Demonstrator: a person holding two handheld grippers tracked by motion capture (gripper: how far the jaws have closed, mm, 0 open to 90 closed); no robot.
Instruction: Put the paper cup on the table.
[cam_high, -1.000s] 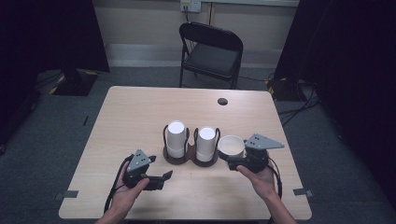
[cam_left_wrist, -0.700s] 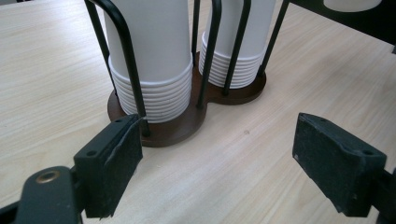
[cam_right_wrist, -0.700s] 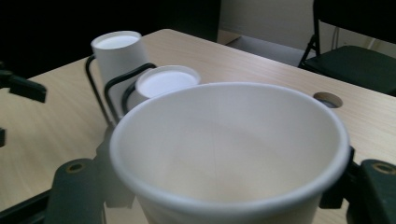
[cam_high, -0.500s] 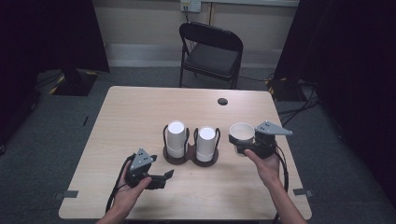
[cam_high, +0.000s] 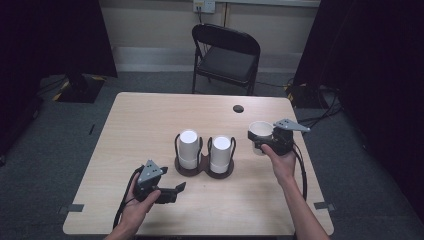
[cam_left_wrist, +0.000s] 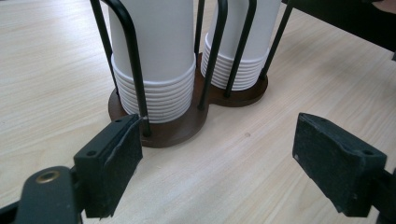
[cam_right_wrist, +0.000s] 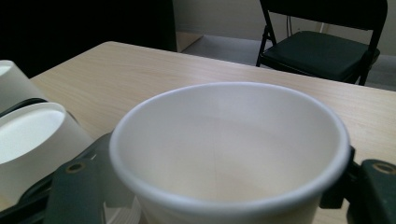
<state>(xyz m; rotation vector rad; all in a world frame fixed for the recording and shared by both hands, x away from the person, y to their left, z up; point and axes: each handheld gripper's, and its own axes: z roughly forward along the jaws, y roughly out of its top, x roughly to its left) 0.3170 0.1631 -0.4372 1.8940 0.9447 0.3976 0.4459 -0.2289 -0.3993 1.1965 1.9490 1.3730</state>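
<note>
A brown two-slot cup holder (cam_high: 204, 170) with black wire loops stands mid-table, holding two upside-down stacks of white paper cups (cam_high: 189, 147) (cam_high: 220, 152). My right gripper (cam_high: 261, 144) is shut on a single white paper cup (cam_high: 260, 131), mouth up, to the right of the holder and apart from it. In the right gripper view that cup (cam_right_wrist: 229, 154) sits between the jaws, with the stacks (cam_right_wrist: 28, 135) at left. My left gripper (cam_high: 177, 192) rests open near the front edge. In its own view the left gripper (cam_left_wrist: 233, 158) faces the holder's base (cam_left_wrist: 177, 128), with nothing between its jaws.
A black folding chair (cam_high: 227, 52) stands behind the wooden table (cam_high: 150, 120). A small dark round spot (cam_high: 238, 108) lies near the table's far edge. Dark curtains hang on both sides, and cables lie on the floor at right.
My right gripper has carried the white cup rightward and farther back, away from the holder. The left gripper has stayed where it was.
</note>
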